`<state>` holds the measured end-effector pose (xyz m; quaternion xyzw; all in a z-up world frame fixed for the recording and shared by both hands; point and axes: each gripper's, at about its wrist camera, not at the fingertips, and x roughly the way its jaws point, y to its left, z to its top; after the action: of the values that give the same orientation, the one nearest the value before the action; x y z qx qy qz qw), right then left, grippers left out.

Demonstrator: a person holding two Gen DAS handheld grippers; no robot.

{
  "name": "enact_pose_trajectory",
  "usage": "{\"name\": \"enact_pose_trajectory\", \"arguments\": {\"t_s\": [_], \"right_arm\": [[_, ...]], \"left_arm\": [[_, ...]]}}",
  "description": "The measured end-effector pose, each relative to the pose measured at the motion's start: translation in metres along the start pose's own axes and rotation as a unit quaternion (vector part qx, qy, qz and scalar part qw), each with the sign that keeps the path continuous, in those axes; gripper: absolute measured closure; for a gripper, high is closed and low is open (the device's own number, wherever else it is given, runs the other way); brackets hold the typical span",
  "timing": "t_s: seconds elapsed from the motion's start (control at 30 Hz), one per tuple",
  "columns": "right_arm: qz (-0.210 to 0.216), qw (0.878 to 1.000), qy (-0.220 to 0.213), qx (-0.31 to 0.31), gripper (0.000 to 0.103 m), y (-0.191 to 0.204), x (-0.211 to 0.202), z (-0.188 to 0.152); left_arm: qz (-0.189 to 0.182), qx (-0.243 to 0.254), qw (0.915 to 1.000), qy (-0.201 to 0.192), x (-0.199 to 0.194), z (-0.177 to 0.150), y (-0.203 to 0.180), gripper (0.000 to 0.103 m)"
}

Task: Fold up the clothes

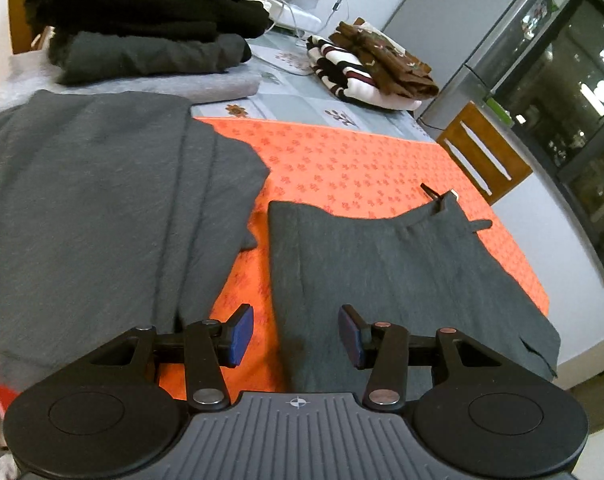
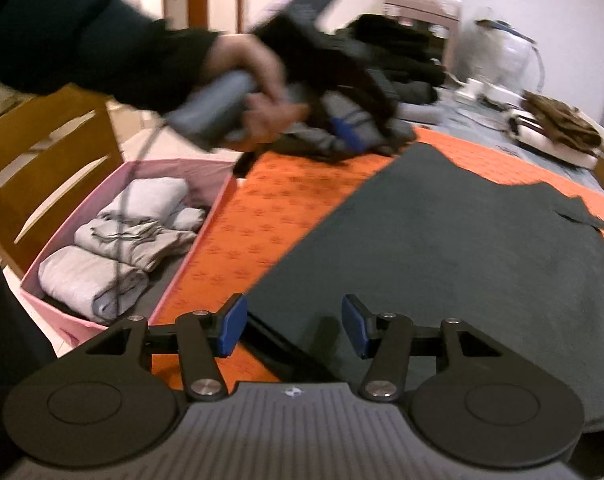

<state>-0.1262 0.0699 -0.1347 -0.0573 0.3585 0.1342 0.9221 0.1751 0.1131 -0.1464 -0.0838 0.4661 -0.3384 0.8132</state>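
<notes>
orange mat, pink box, folded grey clothes

Left gripper: fingers spread wide, nothing between the blue pads, pointing toward 12 o'clock, pitched down. Right gripper: same, fingers apart, pads bare, aimed 12 o'clock, also pitched down. In the right wrist view the left hand shows at 11 o'clock, blurred, dark sleeve running in from 10 o'clock, hand wrapped round the grey handle of its gripper, which points toward 3 o'clock and downward. Right hand not visible in either view.
</notes>
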Motion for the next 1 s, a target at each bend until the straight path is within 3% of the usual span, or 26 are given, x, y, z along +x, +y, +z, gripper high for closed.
{"name": "enact_pose_trajectory", "arguments": {"t_s": [0.4,0.6,0.8,1.0], "right_arm": [[0.014,0.999,0.047,-0.014,0.044,0.011,0.032,0.009],[0.022,0.998,0.057,-0.023,0.036,0.011,0.037,0.010],[0.014,0.999,0.038,-0.017,0.041,0.010,0.032,0.004],[0.005,0.999,0.028,-0.019,0.046,0.010,0.028,0.002]], "left_arm": [[-0.001,-0.047,0.9989,0.001,0.032,0.013,0.004,0.055],[-0.003,-0.073,0.9973,0.004,0.031,0.014,0.008,0.069],[0.003,-0.055,0.9985,-0.001,0.033,0.011,0.001,0.064],[0.004,-0.028,0.9996,-0.002,0.034,0.011,-0.001,0.066]]}}
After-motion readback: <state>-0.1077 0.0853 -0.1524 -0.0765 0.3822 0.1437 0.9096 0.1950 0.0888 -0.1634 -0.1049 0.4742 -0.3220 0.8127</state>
